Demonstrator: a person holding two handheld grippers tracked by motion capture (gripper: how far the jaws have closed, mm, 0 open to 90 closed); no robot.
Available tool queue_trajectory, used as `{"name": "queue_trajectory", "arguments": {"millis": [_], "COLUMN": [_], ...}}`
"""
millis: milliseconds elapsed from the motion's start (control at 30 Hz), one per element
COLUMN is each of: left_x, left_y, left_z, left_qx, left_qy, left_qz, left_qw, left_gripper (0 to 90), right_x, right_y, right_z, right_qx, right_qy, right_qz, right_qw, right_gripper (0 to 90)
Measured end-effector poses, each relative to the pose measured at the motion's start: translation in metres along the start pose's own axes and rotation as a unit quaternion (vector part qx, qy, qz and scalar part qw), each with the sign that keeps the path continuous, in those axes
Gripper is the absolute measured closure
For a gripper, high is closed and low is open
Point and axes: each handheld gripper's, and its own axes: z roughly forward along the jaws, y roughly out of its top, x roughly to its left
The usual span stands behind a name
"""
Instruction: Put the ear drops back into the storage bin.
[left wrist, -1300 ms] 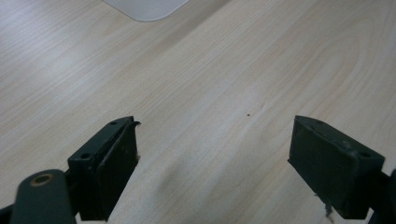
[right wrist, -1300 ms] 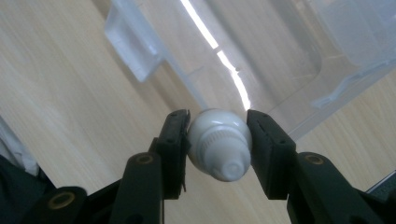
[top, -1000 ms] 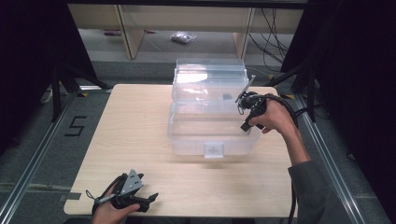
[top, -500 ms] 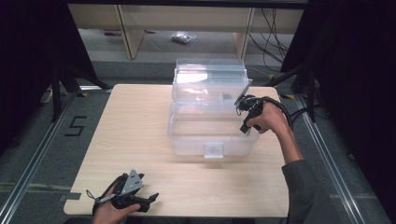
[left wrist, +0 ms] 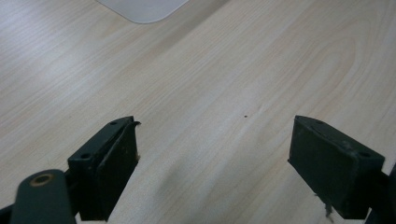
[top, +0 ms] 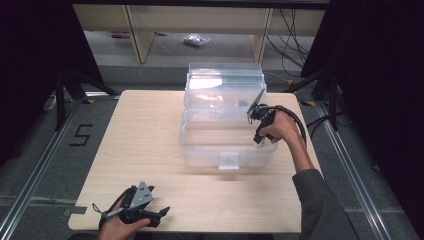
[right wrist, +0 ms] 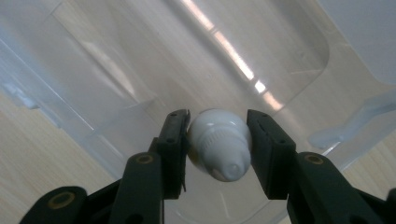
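You can read one mark: a black "5" [top: 80, 135]. It sits on the floor [top: 30, 150] beside the tabletop's [top: 145, 150] left edge.

The light wooden table [top: 150, 145] stands on a grey floor [top: 30, 165] marked with a black "5" [top: 81, 135] just off its left edge. Beyond the far edge, a pale wooden shelf unit [top: 137, 30] rises, with a small crumpled clear bag [top: 196, 40] lying on the floor between its uprights. Black cables [top: 292, 30] trail at far right.

table [top: 140, 145] left open, clear bin [top: 225, 150] centre-right
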Motion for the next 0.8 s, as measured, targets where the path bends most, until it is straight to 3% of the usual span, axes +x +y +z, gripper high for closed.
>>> {"name": "queue_trajectory", "arguments": {"millis": [200, 267, 333, 367, 467, 500, 533, 567, 600, 733, 800], "left_x": [-0.001, 0.000, 0.000, -0.001, 0.000, 0.000, 0.000, -0.001, 0.000, -0.001, -0.001], "left_y": [0.000, 0.000, 0.000, 0.000, -0.001, 0.000, 0.000, 0.000, 0.000, 0.000, 0.000], "left_z": [0.002, 0.001, 0.001, 0.002, 0.001, 0.001, 0.001, 0.002, 0.000, 0.002, 0.001], "left_qx": [-0.011, -0.001, 0.000, -0.011, -0.001, -0.001, -0.001, -0.011, 0.002, -0.010, -0.003], "left_qy": [-0.001, -0.005, 0.002, 0.000, 0.003, 0.001, 0.001, -0.003, 0.000, -0.002, -0.006], "left_qz": [-0.006, 0.000, 0.002, -0.007, 0.000, 0.001, 0.001, -0.007, 0.003, -0.006, -0.004], "left_qw": [0.9999, 1.0000, 1.0000, 0.9999, 1.0000, 1.0000, 1.0000, 0.9999, 1.0000, 0.9999, 1.0000], "left_gripper": [15.0, 15.0, 15.0, 15.0, 15.0, 15.0, 15.0, 15.0, 15.0, 15.0, 15.0], "right_x": [-0.005, -0.003, -0.003, -0.005, -0.004, -0.007, -0.007, -0.003, -0.005, -0.005, -0.006], "right_y": [0.001, 0.000, 0.000, 0.001, 0.003, 0.004, 0.004, 0.003, 0.003, 0.004, 0.004], "right_z": [0.008, 0.010, 0.012, 0.014, 0.015, 0.017, 0.017, 0.017, 0.020, 0.026, 0.030], "right_qx": [0.001, 0.009, 0.008, 0.006, 0.013, 0.003, 0.003, 0.013, 0.007, 0.015, 0.012], "right_qy": [0.003, 0.008, 0.009, 0.008, 0.008, 0.005, 0.005, 0.010, 0.008, 0.011, 0.015], "right_qz": [-0.006, 0.012, 0.011, 0.003, 0.013, -0.019, -0.019, 0.014, 0.007, 0.014, 0.011], "right_qw": [1.0000, 0.9998, 0.9999, 0.9999, 0.9998, 0.9998, 0.9998, 0.9998, 0.9999, 0.9997, 0.9997], "right_gripper": [60.3, 60.3, 60.3, 60.3, 60.3, 60.3, 60.3, 60.3, 60.3, 60.3, 60.3]}}
